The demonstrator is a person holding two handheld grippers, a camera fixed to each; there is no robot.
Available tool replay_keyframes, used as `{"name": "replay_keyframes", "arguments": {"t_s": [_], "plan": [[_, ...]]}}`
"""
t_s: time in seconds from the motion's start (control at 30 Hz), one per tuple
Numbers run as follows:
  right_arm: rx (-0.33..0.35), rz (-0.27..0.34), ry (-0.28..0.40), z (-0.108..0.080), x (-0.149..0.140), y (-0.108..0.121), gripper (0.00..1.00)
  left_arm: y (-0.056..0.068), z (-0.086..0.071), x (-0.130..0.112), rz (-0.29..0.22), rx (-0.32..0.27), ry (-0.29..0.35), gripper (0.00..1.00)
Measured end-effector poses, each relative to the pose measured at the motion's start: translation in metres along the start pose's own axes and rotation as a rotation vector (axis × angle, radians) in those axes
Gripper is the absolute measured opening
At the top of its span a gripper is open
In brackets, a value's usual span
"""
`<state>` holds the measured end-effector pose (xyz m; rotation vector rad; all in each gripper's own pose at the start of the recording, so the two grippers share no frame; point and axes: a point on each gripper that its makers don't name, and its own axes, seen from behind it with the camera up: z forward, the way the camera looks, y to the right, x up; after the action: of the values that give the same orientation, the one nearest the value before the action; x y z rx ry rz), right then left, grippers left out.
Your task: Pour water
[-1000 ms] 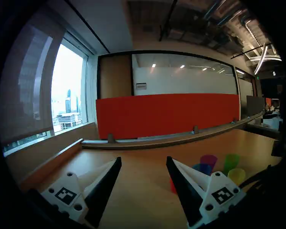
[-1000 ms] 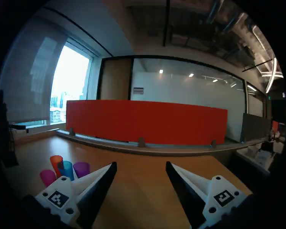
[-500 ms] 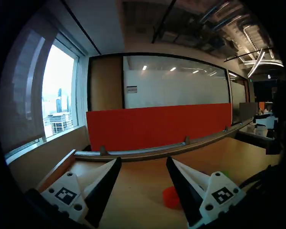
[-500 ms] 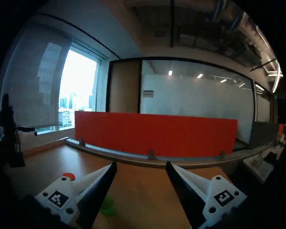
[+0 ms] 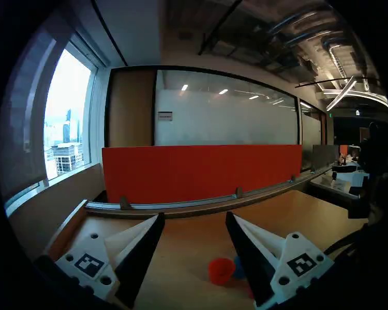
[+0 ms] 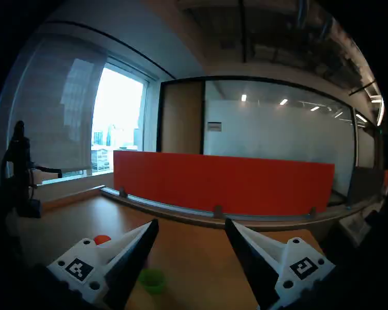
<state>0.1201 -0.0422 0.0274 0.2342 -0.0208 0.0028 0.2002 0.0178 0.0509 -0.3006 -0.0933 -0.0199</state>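
Because neither gripper has a cup between its fingers, the main hazard lies in the approach: the cups look light and thin-walled, so a finger arriving off-centre would likely tip one and spill its contents. Whether any cup holds water cannot be told from here. The left gripper (image 5: 194,214) is spread wide, holding and touching nothing. The red cup (image 5: 221,270) stands on the desk (image 5: 292,206) at the lower centre of the left gripper view, below the gap and near the right-hand finger, with a blue cup (image 5: 239,266) just beside it, half hidden by that finger. That concealment raises the chance of striking the blue cup while grasping the red one. The right gripper (image 6: 191,221) is likewise wide and empty; a green cup (image 6: 152,280) sits at the lower centre of the right gripper view, beside the left-hand finger — an equal collision risk.
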Motion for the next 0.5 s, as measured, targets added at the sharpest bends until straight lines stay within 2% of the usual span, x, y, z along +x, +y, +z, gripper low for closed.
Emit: {"name": "replay_keyframes", "arguments": {"t_s": [0.3, 0.5], "plan": [[0.135, -0.024, 0.038, 0.004, 0.015, -0.028, 0.99, 0.032, 0.003, 0.012, -0.047, -0.172, 0.025, 0.87], [0.216, -0.025, 0.056, 0.006, 0.023, -0.052, 0.99, 0.052, 0.003, 0.020, -0.047, -0.267, 0.036, 0.87]]}}
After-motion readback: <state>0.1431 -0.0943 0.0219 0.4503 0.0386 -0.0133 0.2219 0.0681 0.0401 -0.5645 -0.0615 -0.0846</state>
